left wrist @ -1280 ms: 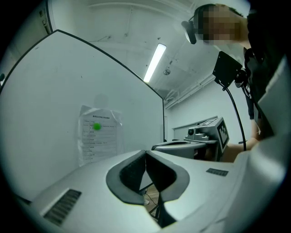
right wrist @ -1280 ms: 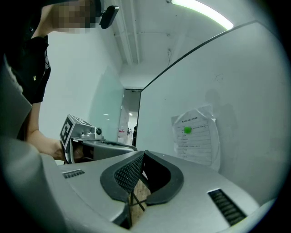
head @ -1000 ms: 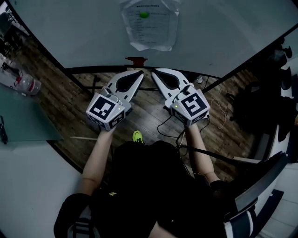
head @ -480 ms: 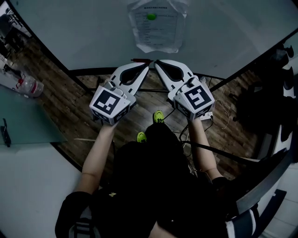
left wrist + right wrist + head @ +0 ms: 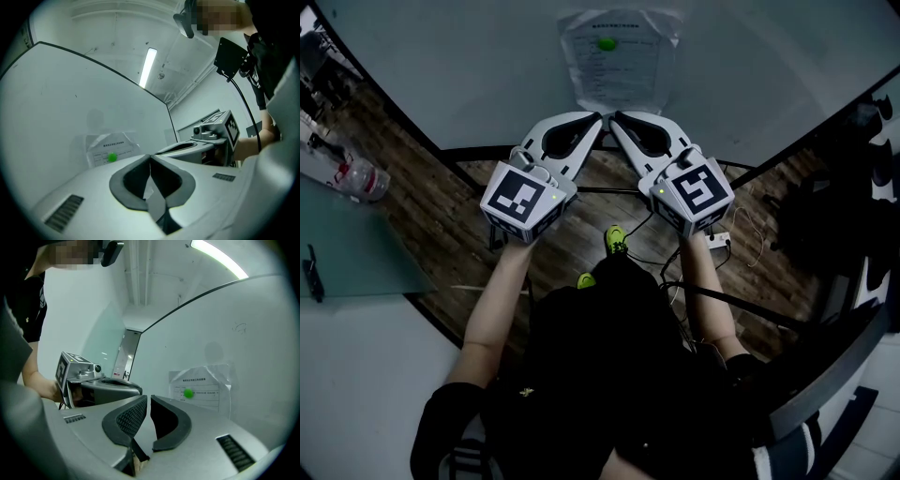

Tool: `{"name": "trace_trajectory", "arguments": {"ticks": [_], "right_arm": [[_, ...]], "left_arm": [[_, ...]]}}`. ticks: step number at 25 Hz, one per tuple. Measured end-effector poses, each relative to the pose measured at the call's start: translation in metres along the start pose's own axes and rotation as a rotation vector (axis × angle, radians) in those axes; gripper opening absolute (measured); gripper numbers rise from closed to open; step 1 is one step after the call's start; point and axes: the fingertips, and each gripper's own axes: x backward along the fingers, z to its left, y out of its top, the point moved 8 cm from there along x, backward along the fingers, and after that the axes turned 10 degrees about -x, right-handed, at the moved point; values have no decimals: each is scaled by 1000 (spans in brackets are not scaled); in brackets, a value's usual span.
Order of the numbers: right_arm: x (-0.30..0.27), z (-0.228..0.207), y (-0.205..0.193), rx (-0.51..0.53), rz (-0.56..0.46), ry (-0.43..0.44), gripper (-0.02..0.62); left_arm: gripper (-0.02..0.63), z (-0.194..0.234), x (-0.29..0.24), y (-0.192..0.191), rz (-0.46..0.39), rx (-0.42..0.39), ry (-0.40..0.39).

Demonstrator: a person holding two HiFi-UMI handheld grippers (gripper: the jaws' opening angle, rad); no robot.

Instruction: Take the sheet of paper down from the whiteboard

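Both are now nearer the white printed sheet of paper [image 5: 619, 70] on the grey whiteboard [image 5: 469, 66]. State: left gripper [image 5: 598, 117] pinched closed, empty; right gripper [image 5: 614, 116] jaws just parting narrowly, empty. Likely prepping the grab.

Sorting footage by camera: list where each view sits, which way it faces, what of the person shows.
Head view: on the head, steeply down at whiteboard and sheet of paper; forearms, torso, left gripper, right gripper.
Left gripper view: on left gripper, facing whiteboard along shut jaws; right gripper, right hand beside.
Right gripper view: on right gripper, facing whiteboard; jaws just opening, empty; left gripper, left hand beside.
Shared: the sheet of paper.
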Motion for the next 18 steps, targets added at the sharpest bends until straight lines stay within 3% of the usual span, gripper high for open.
{"name": "trace_trajectory", "arguments": {"ticks": [18], "right_arm": [[-12, -41, 17, 60, -34, -35, 55]], "left_arm": [[64, 20, -41, 9, 26, -116, 10]]}}
